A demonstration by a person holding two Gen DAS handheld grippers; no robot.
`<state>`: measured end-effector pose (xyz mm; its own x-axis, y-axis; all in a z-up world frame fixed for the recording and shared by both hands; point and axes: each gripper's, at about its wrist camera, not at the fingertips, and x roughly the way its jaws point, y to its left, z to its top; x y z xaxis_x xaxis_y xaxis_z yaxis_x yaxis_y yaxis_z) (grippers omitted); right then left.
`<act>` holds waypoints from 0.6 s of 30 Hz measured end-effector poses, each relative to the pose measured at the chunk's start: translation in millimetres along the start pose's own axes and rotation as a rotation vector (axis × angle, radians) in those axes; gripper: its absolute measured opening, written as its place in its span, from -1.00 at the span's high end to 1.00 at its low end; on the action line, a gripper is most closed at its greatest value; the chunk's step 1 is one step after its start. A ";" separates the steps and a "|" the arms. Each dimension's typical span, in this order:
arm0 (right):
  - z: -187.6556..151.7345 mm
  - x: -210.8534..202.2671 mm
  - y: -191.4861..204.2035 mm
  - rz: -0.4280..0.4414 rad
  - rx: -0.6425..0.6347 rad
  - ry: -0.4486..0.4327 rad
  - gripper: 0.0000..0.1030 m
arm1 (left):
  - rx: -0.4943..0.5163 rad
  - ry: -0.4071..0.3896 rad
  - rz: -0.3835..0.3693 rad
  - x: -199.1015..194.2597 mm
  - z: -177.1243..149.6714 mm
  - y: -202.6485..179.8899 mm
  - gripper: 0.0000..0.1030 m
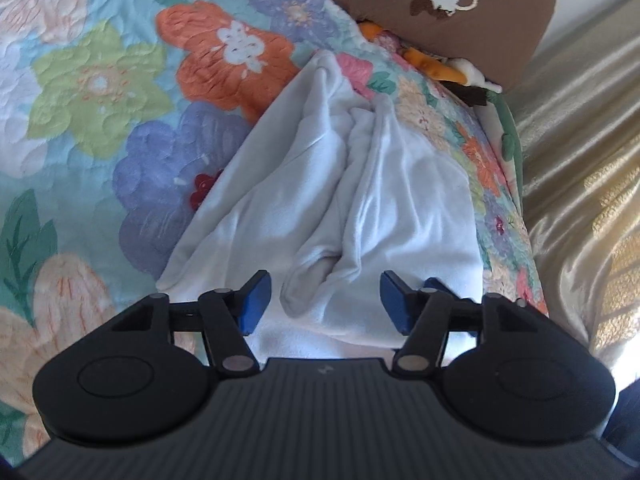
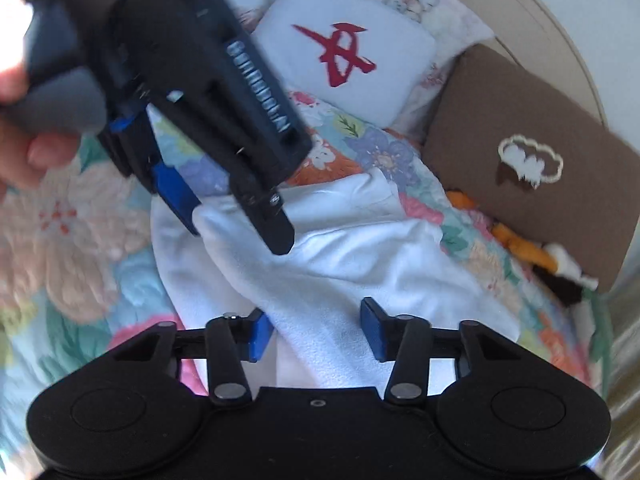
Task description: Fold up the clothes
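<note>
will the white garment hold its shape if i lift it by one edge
Probably floppy: the garment lies in soft folds on the quilt, so it should sag and drape. Likely light: it looks thin. Its fuzzy surface may grip rather than slip.

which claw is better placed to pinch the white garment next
Probably the left claw: a raised fold of the white garment lies between its open jaws; the right claw straddles flatter cloth.

Soft, matt white fleece garment (image 1: 360, 184); quilted, puckered floral cotton bedspread (image 1: 100, 92); glossy satin-like golden curtain (image 1: 580, 168); matt brown cloth pillow (image 2: 520, 152); matt black plastic gripper body (image 2: 316, 432), shiny metal pivot pins.
</note>
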<state>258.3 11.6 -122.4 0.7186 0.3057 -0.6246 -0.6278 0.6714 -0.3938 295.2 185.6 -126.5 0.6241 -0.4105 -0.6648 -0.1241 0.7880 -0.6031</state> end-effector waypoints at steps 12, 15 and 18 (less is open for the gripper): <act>-25.1 7.9 15.3 -0.070 -0.044 0.031 0.25 | 0.136 -0.123 0.082 17.2 -0.1 -34.1 0.82; -28.8 5.7 5.2 -0.050 0.040 0.029 0.25 | 0.205 -0.214 0.068 2.6 -3.4 -48.7 0.82; -23.4 6.2 -16.2 0.026 0.199 0.022 0.42 | 0.274 -0.261 0.125 2.8 -8.0 -58.7 0.82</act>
<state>266.0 -13.1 -135.6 0.6948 0.3118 -0.6480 -0.5733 0.7842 -0.2373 298.1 134.5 -96.5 0.7966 -0.2010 -0.5701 -0.0234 0.9321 -0.3614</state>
